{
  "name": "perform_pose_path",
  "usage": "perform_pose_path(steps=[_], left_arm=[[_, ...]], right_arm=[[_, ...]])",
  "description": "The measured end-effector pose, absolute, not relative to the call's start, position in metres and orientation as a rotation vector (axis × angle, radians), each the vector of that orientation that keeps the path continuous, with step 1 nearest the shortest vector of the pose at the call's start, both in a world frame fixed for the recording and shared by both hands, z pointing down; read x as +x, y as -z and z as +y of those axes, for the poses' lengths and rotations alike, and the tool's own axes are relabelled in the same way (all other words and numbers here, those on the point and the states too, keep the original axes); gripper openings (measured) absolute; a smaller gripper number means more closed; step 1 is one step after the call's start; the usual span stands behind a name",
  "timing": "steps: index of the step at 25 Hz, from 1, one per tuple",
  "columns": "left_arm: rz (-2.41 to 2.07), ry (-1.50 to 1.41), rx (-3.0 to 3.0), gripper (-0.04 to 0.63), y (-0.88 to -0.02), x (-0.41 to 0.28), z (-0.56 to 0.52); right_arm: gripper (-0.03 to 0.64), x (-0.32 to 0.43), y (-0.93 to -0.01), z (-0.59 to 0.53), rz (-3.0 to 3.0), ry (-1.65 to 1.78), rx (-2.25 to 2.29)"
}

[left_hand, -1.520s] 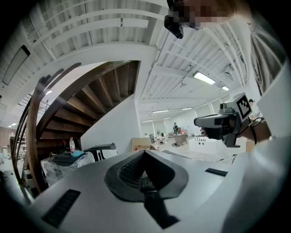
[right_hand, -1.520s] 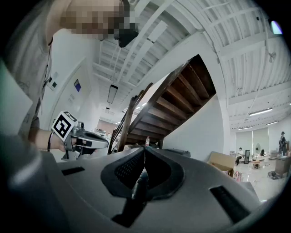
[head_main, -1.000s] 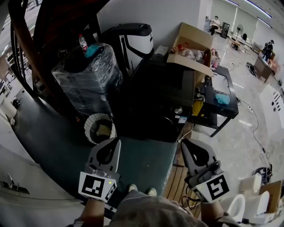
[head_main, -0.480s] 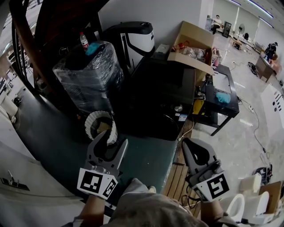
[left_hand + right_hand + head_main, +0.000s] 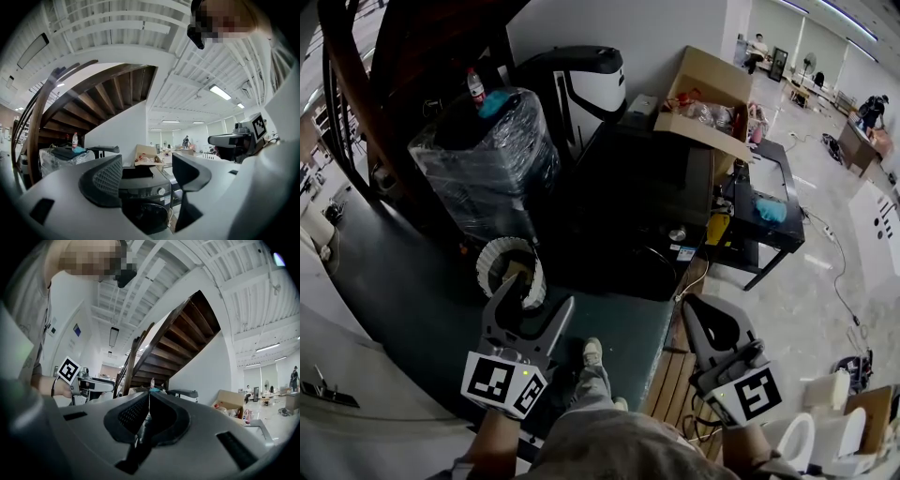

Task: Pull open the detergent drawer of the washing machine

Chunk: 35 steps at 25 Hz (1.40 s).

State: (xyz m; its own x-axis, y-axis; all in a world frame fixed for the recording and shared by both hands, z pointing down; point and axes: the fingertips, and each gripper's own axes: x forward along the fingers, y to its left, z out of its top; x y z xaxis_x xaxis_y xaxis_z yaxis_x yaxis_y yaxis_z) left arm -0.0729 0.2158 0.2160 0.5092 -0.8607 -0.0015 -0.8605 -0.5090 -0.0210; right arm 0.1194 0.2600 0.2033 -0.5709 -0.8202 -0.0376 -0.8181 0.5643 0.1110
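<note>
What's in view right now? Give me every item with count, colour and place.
washing machine: one, black, centre, ahead of both grippers
cardboard box: one, brown, behind the washing machine's top
wrapped appliance: one, dark under clear film, left of washing machine
bottle: one, clear with red cap, on the wrapped appliance
basket: one, white, floor, by left gripper
table: one, black, right of washing machine
left gripper: one, grey, lower left; jaws have just been opening, nothing between them
right gripper: one, grey, lower right; shut, empty
</note>
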Motion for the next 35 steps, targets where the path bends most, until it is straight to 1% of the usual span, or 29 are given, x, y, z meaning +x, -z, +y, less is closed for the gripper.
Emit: perform_pose_path(steps=[9, 20, 28, 35], left_arm=[[1.546, -0.016, -2.838, 0.350, -0.244, -0.083, 0.153], [1.628, 0.032, -3.009, 0.362, -0.309, -0.106, 0.020], [1.650, -0.160, -3.230, 0.379, -0.348, -0.121, -0.077], [1.681, -0.341, -3.432, 0.393, -0.401, -0.127, -0.143]], right_arm=[[0.031, 0.104, -0.218, 0.201, -2.725, 0.163, 1.415], [0.031, 0.072, -0.239, 0.076, -2.695, 0.037, 1.433], [0.031, 0.045, -0.257, -0.013, -2.649, -0.030, 1.431], [0.031, 0.027, -0.284, -0.078, -2.610, -0.094, 1.442]])
